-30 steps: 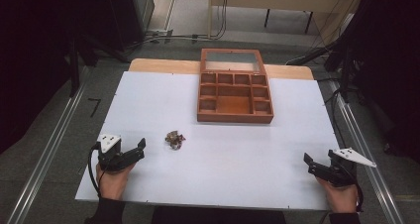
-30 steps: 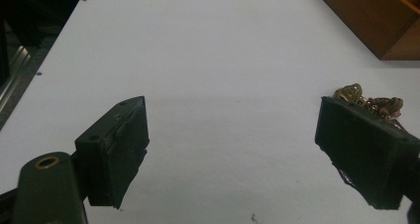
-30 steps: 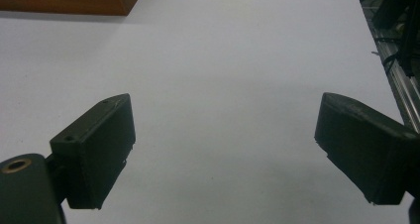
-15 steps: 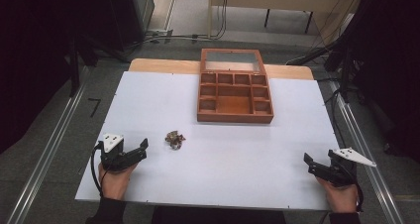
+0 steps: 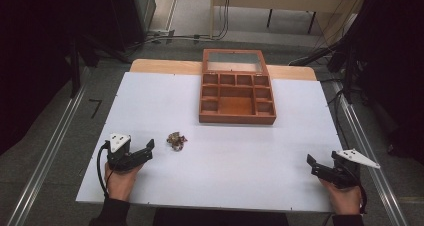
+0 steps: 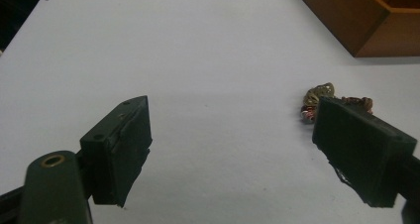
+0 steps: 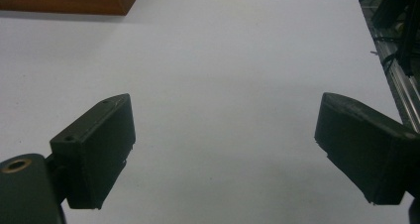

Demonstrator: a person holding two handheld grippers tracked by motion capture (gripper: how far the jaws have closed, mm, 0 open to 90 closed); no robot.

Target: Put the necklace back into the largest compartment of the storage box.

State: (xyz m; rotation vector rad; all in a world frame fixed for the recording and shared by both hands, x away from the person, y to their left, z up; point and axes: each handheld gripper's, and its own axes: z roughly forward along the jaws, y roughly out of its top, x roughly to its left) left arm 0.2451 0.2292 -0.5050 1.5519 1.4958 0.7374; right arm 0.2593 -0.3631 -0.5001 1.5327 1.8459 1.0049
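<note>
A small tangled pile of jewellery (image 5: 176, 140), gold and reddish, lies on the white table sheet (image 5: 240, 156) at front left. My left gripper (image 5: 146, 150) rests on the table just left of it, open, with nothing between its jaws. In the left gripper view the jewellery pile (image 6: 319, 94) sits beyond the right jaw, partly hidden by it, and the left gripper (image 6: 233, 147) stands wide open. My right gripper (image 5: 312, 165) lies open near the front right edge. The right gripper (image 7: 225, 144) has bare table between its jaws.
A brown wooden box (image 5: 237, 117) with several compartments stands at the back middle, its glass lid (image 5: 234, 62) opened away from me. The box's corner (image 6: 366, 26) shows ahead of the left gripper. A metal rail (image 7: 396, 70) runs beside the table's right edge.
My left gripper has slid slightly to the right, closer to the jewellery pile. The right gripper has stayed in place.
</note>
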